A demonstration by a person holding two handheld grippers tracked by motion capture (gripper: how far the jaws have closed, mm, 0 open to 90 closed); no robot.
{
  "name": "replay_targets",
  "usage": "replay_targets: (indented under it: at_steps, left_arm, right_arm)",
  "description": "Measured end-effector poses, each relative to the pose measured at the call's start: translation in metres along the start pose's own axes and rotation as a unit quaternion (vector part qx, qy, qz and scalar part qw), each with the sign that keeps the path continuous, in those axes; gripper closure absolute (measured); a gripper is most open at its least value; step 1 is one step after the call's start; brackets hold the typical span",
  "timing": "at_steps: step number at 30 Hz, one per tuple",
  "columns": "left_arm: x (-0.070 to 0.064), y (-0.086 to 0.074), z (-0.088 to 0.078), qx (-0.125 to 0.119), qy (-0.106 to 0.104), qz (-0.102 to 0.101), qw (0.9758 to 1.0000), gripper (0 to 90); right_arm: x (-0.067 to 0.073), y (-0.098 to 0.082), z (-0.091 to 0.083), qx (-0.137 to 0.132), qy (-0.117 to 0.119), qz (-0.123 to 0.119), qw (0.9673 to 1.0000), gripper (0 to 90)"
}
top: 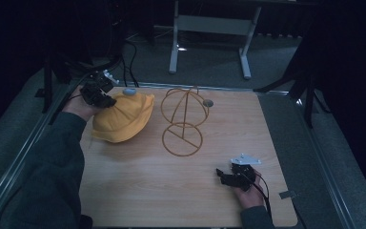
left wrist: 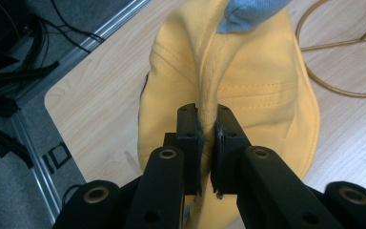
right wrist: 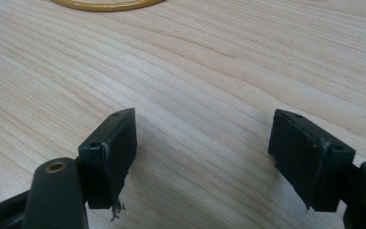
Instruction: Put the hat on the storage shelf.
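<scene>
my left gripper [left wrist: 208, 136] pinching yellow fabric cap [top: 122, 117] left of gold wire stand [top: 185, 120], right gripper [right wrist: 205, 157] spread wide, nearer me

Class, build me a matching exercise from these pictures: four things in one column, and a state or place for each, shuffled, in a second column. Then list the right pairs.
Things
1. left gripper
2. right gripper
3. yellow hat
4. wire hat stand

States or places
A. jaws wide apart over bare wood
B. stands mid-table with nothing on it
C. pinched along a fold of its cloth
D. jaws closed on fabric

Pairs: 1-D, 2-A, 3-C, 4-B
</scene>
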State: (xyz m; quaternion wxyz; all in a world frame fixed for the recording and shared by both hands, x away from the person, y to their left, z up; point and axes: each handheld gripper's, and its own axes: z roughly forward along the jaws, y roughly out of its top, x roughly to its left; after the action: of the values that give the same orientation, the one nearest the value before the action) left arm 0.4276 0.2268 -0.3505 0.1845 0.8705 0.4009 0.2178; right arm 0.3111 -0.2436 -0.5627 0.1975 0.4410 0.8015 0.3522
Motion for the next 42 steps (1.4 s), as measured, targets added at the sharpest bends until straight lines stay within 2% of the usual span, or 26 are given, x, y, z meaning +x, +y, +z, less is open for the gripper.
replay_targets:
  at_steps: [8, 17, 25, 42]
  left_arm:
    - [0.001, 0.003, -0.009, -0.017, -0.005, -0.001, 0.9998, 83.9]
    - [0.005, 0.002, -0.012, -0.029, -0.004, -0.009, 0.9995, 83.9]
    - [0.006, 0.001, -0.017, -0.051, -0.004, -0.013, 0.9986, 83.9]
    - [0.006, 0.000, -0.023, -0.082, -0.022, -0.011, 0.9963, 84.0]
  right_arm:
    - [0.000, 0.000, 0.000, 0.000, 0.000, 0.001, 1.0000, 24.7]
    - [0.000, 0.000, 0.000, 0.000, 0.000, 0.001, 1.0000, 24.7]
    - [0.000, 0.000, 0.000, 0.001, 0.000, 0.001, 1.0000, 24.7]
    - [0.000, 0.000, 0.000, 0.000, 0.000, 0.001, 1.0000, 24.7]
